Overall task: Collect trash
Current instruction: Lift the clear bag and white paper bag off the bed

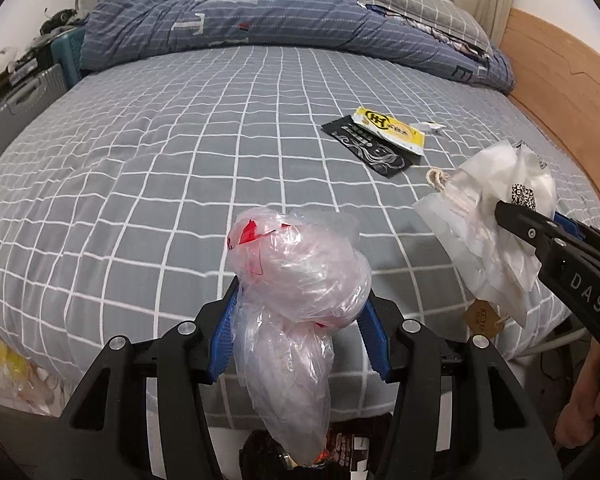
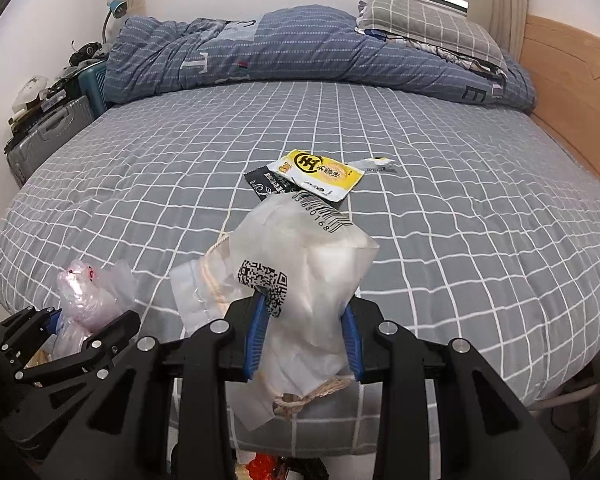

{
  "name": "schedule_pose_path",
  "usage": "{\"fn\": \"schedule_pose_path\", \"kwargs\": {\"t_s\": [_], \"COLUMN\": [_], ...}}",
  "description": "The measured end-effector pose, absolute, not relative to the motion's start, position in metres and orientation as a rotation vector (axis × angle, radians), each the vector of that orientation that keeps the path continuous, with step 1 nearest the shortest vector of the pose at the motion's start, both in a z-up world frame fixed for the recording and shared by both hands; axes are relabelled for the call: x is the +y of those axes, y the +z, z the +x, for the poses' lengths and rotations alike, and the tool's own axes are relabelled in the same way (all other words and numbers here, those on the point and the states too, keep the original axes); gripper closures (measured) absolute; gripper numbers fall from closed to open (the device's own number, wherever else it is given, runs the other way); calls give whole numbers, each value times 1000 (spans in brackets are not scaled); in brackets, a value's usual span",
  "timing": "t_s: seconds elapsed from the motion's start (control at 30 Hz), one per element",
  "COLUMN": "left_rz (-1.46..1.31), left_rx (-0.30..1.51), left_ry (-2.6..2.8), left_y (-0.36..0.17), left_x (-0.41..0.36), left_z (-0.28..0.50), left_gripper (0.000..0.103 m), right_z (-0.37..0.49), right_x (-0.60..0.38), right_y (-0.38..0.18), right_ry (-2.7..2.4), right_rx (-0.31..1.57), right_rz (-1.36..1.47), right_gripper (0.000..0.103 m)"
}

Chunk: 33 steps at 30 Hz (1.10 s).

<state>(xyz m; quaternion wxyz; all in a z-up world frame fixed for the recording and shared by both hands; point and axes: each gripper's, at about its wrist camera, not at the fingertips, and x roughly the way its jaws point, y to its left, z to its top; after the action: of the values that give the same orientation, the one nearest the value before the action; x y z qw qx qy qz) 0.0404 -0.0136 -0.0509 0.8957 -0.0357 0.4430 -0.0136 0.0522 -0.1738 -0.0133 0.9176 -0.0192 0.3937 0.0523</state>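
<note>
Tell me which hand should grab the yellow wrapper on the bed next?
Probably right. Both are full now: left gripper holds the clear bag, right gripper the white bag, but the yellow wrapper lies straight ahead of the right.

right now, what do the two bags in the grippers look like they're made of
Clear bag in the left gripper: thin glossy plastic film, see-through and crinkled. White bag in the right gripper: matte, translucent, likely frosted plastic or waxed paper, with twine.

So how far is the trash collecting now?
Two pieces are off the bed and in hand: the left tool is shut on a crumpled clear plastic bag, and the right tool on a white paper bag. A yellow wrapper, a black wrapper and a small white scrap remain on the bed.
</note>
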Motion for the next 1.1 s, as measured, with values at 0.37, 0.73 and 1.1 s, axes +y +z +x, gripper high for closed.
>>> {"fn": "schedule_pose_path", "kwargs": {"t_s": [0.37, 0.73, 1.1], "left_rz": [-76, -93, -93], "left_rx": [941, 949, 948], "left_ry": [-28, -43, -50], "left_y": [-53, -52, -48], "left_x": [-20, -26, -22], "left_z": [21, -2, -34], "left_gripper": [50, 50, 50], "right_z": [26, 3, -27], "right_x": [-182, -187, -182], "right_y": [-11, -12, -15], "right_ry": [111, 101, 97], "right_rx": [804, 809, 806], "right_rz": [-50, -69, -102], "right_gripper": [71, 71, 71]}}
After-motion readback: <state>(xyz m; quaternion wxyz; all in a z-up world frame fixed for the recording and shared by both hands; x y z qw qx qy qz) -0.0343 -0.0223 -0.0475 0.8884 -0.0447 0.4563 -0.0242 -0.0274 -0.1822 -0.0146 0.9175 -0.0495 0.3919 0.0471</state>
